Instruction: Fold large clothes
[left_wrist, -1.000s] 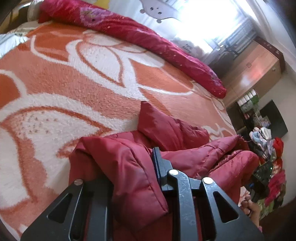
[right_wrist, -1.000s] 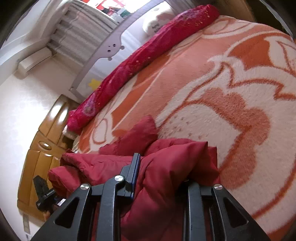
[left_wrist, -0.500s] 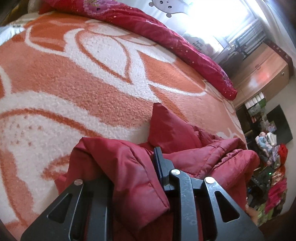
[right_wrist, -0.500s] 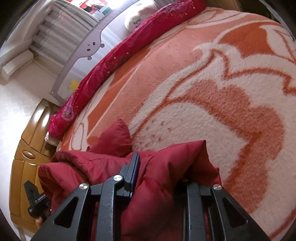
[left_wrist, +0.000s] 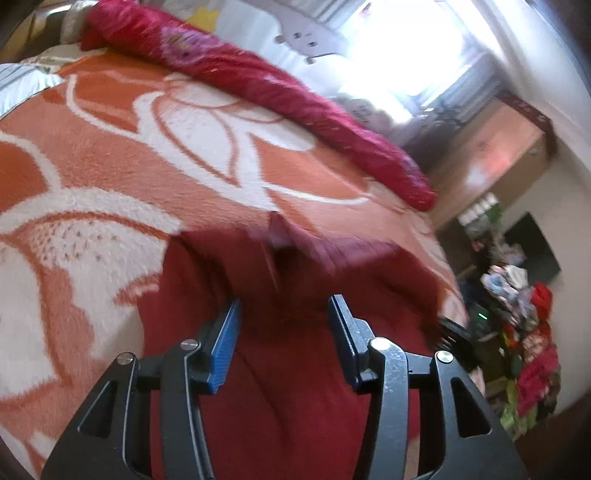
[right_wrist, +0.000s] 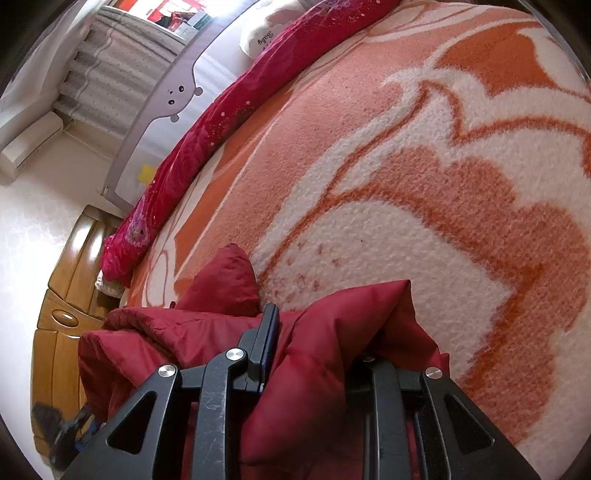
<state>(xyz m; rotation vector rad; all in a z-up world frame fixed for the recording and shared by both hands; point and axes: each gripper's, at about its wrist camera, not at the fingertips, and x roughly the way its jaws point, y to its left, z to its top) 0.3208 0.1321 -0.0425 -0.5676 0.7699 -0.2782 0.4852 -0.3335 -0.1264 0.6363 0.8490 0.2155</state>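
Note:
A dark red padded jacket (left_wrist: 295, 387) lies on the orange and white flowered blanket (left_wrist: 147, 155) of a bed. My left gripper (left_wrist: 284, 321) is open just above the jacket, its blue pads (left_wrist: 225, 343) apart and nothing between them; this view is blurred. My right gripper (right_wrist: 314, 332) is shut on a bunched fold of the same jacket (right_wrist: 332, 332), which hides its right finger. A pointed corner of the jacket (right_wrist: 225, 277) sticks up beyond it. The other gripper shows dimly at the far left (right_wrist: 59, 432).
A long pink-red rolled quilt (left_wrist: 277, 92) lies along the bed's far side against a grey bed rail (right_wrist: 177, 96). A wooden headboard (right_wrist: 62, 332) stands at the left in the right wrist view. A wooden cabinet (left_wrist: 498, 162) and piled clothes (left_wrist: 528, 350) stand beyond the bed.
My left gripper has opened and let go of the jacket fold, which has dropped flat onto the bed. My right gripper keeps its hold and has shifted little.

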